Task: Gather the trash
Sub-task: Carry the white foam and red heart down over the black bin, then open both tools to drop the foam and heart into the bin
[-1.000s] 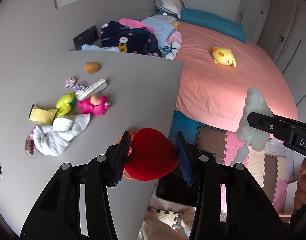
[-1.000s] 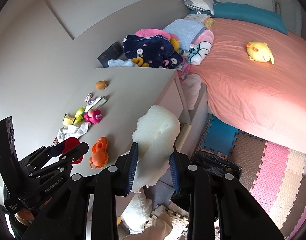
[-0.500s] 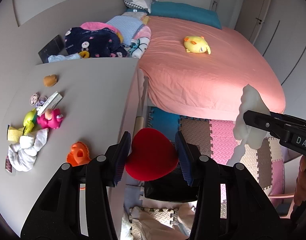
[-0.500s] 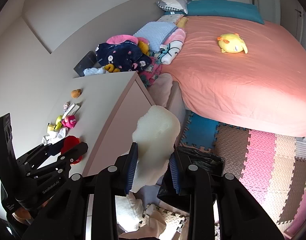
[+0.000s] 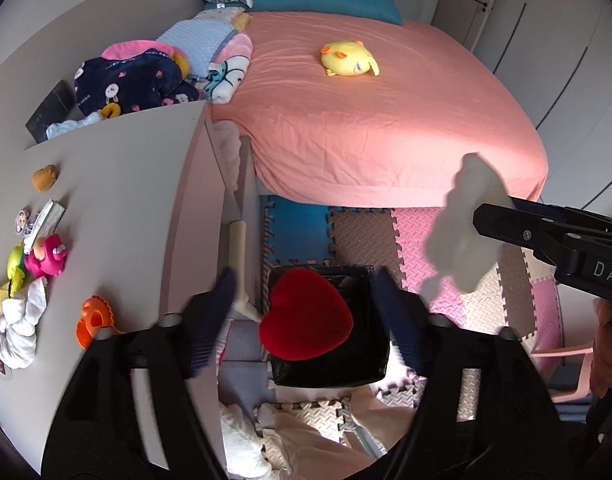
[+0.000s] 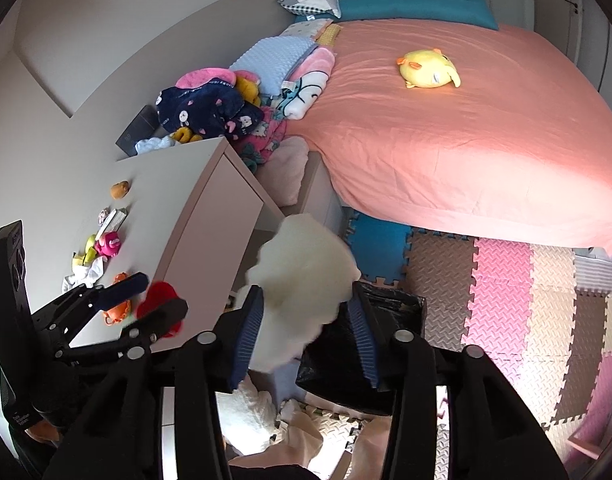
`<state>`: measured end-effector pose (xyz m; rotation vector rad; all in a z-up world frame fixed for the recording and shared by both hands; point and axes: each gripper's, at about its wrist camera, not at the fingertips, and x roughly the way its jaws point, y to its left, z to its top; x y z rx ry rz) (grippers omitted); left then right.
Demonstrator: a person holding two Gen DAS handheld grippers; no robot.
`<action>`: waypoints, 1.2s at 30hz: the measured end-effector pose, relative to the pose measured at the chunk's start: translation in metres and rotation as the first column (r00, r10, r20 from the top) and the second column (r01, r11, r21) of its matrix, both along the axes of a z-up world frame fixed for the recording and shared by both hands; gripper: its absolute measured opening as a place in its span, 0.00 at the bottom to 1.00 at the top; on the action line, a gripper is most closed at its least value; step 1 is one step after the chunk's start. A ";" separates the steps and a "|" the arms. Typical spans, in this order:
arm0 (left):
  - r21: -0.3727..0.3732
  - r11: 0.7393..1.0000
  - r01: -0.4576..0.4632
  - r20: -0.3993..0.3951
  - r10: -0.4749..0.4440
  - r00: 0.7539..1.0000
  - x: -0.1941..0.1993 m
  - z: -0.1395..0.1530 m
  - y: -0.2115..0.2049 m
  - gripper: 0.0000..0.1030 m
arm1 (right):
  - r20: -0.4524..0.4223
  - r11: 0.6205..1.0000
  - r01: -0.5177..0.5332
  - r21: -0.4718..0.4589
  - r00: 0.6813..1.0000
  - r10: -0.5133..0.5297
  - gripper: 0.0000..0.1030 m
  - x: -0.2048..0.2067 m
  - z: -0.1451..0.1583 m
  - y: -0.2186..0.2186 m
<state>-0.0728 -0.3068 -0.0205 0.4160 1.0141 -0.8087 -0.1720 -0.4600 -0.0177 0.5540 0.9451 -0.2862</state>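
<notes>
Left claw (image 5: pixel 306 304) just opened wide, red heart cushion (image 5: pixel 306 320) loose between jaws above black bin (image 5: pixel 370 360), right claw (image 6: pixel 306 332) just opened partway, white foam scrap (image 6: pixel 301 280) loose between.

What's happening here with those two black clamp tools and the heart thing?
A person is clearing up a bedroom with two handheld grippers. The left gripper has just opened, and the red heart sits free between its fingers, above the black bin on the floor. The right gripper has been opening too; the white foam piece is between its fingers, near the bin.
</notes>
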 end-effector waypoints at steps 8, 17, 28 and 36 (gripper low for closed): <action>-0.008 0.999 -0.041 -0.017 0.041 0.999 0.010 -0.002 0.006 0.95 | 0.013 0.998 0.049 -0.046 0.999 -0.048 0.61 -0.005 0.007 -0.005; -0.002 0.999 -0.046 -0.007 0.046 0.999 0.011 0.000 0.010 0.95 | 0.013 0.999 0.039 -0.037 0.999 -0.039 0.61 0.000 0.005 -0.003; -0.001 0.997 -0.080 0.000 0.080 0.997 0.016 0.003 0.021 0.94 | 0.020 0.999 0.011 -0.046 1.000 -0.010 0.61 0.009 0.009 0.005; 0.004 0.992 -0.124 0.006 0.124 0.992 0.021 0.004 0.046 0.95 | 0.026 0.998 -0.039 -0.049 0.999 0.040 0.61 0.026 0.012 0.024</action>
